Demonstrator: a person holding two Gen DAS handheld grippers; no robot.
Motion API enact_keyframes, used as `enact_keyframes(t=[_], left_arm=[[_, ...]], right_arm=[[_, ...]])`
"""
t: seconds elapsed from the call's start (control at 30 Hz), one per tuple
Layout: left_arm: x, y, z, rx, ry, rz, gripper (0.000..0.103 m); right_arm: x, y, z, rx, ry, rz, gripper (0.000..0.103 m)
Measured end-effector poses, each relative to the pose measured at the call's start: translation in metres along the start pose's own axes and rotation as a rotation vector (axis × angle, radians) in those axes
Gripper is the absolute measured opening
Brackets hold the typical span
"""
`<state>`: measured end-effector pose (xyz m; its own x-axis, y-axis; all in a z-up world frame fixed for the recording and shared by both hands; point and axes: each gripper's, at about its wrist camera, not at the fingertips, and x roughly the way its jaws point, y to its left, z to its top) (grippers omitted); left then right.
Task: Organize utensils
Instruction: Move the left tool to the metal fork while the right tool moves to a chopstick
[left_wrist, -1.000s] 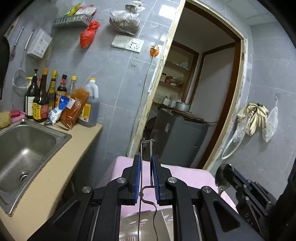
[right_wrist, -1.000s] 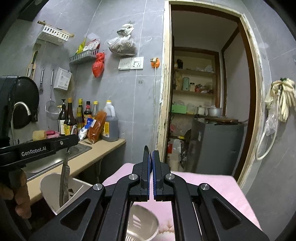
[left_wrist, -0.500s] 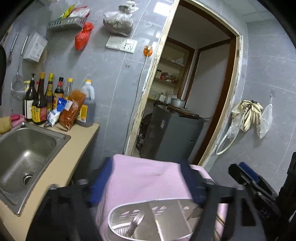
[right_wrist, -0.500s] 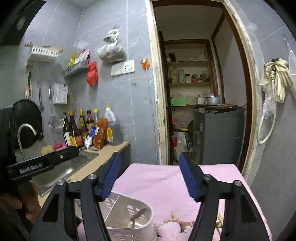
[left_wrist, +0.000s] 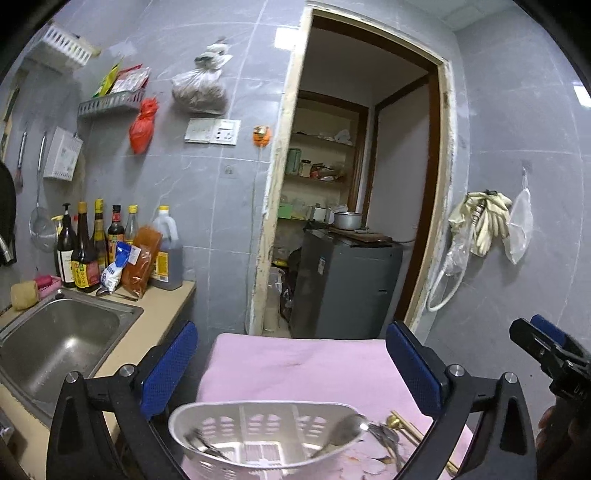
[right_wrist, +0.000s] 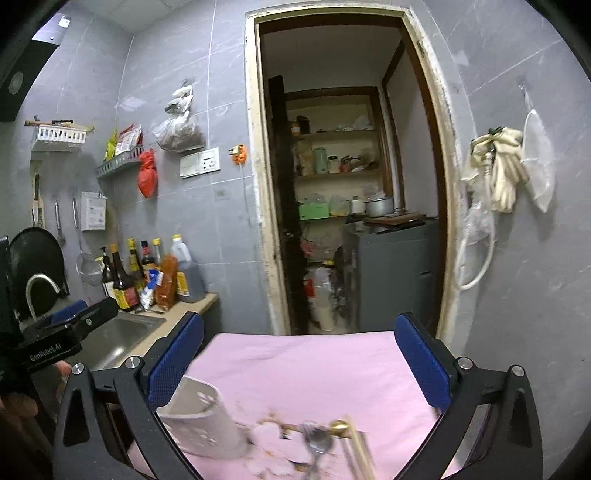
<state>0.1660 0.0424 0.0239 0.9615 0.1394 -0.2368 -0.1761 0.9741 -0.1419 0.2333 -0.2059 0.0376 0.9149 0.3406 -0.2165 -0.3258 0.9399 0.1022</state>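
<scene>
A white slotted utensil holder (left_wrist: 258, 435) stands on the pink cloth (left_wrist: 303, 365), with a spoon (left_wrist: 340, 432) and another metal utensil (left_wrist: 203, 445) inside. It also shows in the right wrist view (right_wrist: 201, 421). Loose metal utensils and gold-tipped chopsticks (right_wrist: 345, 439) lie on the cloth to its right. My left gripper (left_wrist: 291, 365) is open and empty above the holder. My right gripper (right_wrist: 299, 358) is open and empty above the loose utensils, and shows at the right edge of the left wrist view (left_wrist: 546, 354).
A steel sink (left_wrist: 55, 343) in a beige counter lies to the left, with sauce bottles (left_wrist: 92, 254) at its back. A doorway (left_wrist: 351, 206) with a grey cabinet (left_wrist: 343, 288) is straight ahead. Gloves (left_wrist: 484, 221) hang on the right wall.
Both grippers have opened from shut. The left one was shut on a thin metal utensil, which is no longer between its fingers. Both views have shifted over the holder and cloth.
</scene>
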Motion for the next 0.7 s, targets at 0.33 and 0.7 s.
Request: enact_keyframes(t=[0.33,0.7], left_arm=[[-0.017,-0.067,-0.035,0.057,-0.037,0.044,0.102],[0.006,-0.111,-0.09,0.1,0.075,0.063,0.102]], right_arm=[[-0.018,-0.06,-0.008,-0.072,-0.003,-0.012,0.102],[0.012,-0.116,-0.058,-0.046,0.099,0.032,0.102]])
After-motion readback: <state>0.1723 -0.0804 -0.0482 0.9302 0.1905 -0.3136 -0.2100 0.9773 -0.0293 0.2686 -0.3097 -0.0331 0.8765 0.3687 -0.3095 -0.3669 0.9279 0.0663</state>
